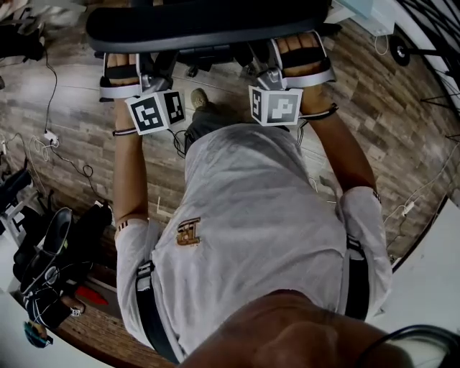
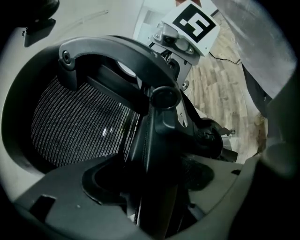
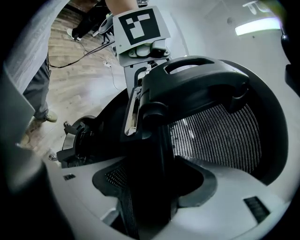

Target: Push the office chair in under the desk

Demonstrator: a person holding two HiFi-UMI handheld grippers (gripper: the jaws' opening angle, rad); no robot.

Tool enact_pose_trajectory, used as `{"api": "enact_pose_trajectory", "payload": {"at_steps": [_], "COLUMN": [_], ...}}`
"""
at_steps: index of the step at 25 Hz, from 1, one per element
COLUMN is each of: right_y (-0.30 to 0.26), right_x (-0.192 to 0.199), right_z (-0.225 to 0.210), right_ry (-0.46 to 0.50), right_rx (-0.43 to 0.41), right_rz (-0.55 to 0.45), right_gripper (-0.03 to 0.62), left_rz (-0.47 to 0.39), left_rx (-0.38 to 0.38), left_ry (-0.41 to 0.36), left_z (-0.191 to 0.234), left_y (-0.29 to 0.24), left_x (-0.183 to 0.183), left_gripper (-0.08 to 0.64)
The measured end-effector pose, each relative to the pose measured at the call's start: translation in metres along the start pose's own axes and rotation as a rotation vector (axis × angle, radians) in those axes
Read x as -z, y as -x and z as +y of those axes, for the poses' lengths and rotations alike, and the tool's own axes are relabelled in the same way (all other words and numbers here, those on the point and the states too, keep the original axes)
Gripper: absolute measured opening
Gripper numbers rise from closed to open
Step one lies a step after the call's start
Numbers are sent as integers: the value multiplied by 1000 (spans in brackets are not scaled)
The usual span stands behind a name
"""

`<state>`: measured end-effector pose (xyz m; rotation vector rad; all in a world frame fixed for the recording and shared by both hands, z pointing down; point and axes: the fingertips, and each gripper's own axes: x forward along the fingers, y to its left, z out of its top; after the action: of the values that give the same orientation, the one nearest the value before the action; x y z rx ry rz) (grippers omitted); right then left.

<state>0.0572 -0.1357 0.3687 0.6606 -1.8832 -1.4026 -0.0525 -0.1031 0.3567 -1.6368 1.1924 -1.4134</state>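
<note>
The black office chair's backrest top [image 1: 208, 25] lies across the top of the head view, just ahead of the person. My left gripper [image 1: 133, 65] clamps its left part and my right gripper [image 1: 298, 57] its right part. In the left gripper view the black backrest frame [image 2: 157, 140] runs up between the jaws, which press against it, with the mesh back [image 2: 79, 126] to the left. The right gripper view has the frame [image 3: 150, 154] pinched between its jaws and the mesh [image 3: 220, 136] on the right. No desk is plainly in view.
Wood-plank floor [image 1: 86, 108] with loose cables and a white plug block [image 1: 50, 136] on the left. Black gear [image 1: 50, 251] is piled at the lower left. A white furniture edge [image 1: 374, 21] and a castor [image 1: 399, 50] stand at the upper right.
</note>
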Motion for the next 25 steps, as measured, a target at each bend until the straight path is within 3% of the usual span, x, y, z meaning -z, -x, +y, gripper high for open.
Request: {"api": "enact_pose_trajectory", "payload": {"at_steps": [4,10,25], "right_y": [-34,-91,-185], "right_x": [-2,-11,-65], "right_z": [-21,-24,-45], "right_ry": [19,-27,-71], "right_rx": [-5,12,45], "right_rz": [69,127,250], "right_gripper": [258,258,258], "left_rz": [-58,-98,-202], "left_rx": [2,22,64], "left_ry": [-18,-35,-94], "left_z": [17,43,90], "left_y": [-28,-68,-126], "left_x": [19,61,156], "left_gripper": [356,356,357]}}
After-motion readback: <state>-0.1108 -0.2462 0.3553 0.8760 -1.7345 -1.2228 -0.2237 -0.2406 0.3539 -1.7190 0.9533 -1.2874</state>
